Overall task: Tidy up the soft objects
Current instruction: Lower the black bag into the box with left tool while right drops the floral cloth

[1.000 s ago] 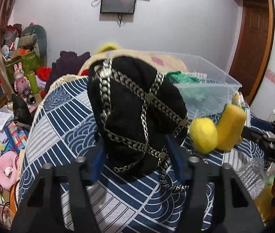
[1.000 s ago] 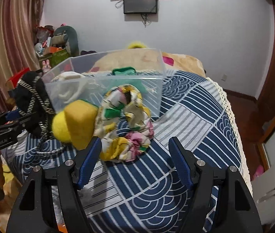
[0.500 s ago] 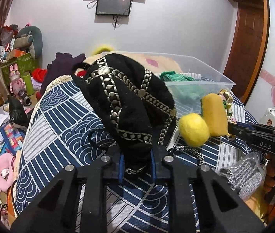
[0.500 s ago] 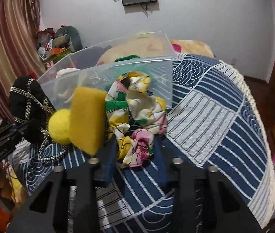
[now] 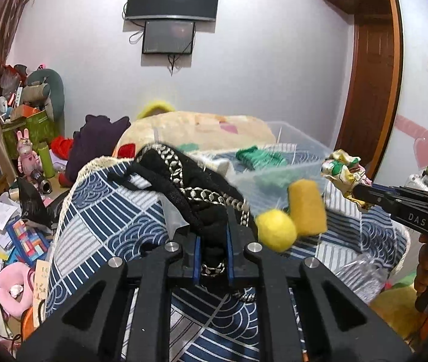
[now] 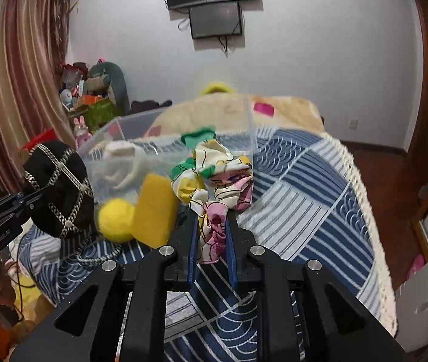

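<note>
2 grippers, both clamped on fabric. The left gripper (image 5: pixel 212 241) has just been closing and now pinches the black chain-trimmed hat (image 5: pixel 190 187) between its blue pads, the hat drooping forward over the blue patterned bedspread (image 5: pixel 108 211). The right gripper (image 6: pixel 211 241) has just been closing too, squeezing the floral scrunchie (image 6: pixel 214 181), which bunches up above its fingers. Just past the hat, a yellow ball (image 5: pixel 276 230) and a yellow sponge block (image 5: pixel 307 208) sit touching each other on the bedspread. Behind those is a clear plastic bin (image 6: pixel 183 147) holding something green (image 5: pixel 260 158) and something white (image 6: pixel 123 163). Further back there's a cream blanket (image 6: pixel 274 111), then 2 dark screens (image 5: pixel 170 15) on the wall.
</note>
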A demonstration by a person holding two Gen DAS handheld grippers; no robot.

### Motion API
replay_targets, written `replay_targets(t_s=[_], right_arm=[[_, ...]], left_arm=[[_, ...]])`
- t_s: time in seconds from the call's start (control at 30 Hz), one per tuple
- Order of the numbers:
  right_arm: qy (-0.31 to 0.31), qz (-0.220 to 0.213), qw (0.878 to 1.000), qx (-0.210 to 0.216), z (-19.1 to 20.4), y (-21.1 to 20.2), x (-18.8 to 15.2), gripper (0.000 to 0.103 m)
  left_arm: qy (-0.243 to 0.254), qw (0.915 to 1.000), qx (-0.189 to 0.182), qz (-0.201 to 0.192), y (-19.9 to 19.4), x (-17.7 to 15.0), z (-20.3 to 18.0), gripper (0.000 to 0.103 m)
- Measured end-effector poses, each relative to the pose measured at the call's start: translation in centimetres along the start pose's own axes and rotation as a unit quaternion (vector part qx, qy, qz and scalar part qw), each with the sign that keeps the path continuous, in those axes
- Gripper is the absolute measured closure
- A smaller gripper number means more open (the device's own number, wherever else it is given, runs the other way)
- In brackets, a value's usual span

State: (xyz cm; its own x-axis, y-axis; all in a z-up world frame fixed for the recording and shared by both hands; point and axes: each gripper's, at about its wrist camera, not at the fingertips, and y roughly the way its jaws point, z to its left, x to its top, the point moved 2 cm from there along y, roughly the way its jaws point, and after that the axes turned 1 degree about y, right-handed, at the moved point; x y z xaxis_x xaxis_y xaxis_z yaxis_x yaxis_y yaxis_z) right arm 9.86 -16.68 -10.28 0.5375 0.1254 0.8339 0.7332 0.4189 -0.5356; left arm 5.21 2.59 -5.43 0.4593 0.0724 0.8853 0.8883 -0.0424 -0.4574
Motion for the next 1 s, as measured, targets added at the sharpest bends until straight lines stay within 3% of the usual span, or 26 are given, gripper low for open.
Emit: replay_targets(t_s=[0.63, 1.0], right_arm=[[-0.018, -0.052, 0.998, -0.001, 1.7, -1.4, 3.8, 0.088], [-0.024, -0.073, 0.997, -0.01, 1.9, 0.3, 6.9, 0.088]], left_arm=[[0.009, 0.9971, -0.01, -0.074, -1.4, 6.1, -0.7, 0.091], [0.028, 0.9973, -0.004, -0.068, 2.5, 8.1, -1.7, 0.091]])
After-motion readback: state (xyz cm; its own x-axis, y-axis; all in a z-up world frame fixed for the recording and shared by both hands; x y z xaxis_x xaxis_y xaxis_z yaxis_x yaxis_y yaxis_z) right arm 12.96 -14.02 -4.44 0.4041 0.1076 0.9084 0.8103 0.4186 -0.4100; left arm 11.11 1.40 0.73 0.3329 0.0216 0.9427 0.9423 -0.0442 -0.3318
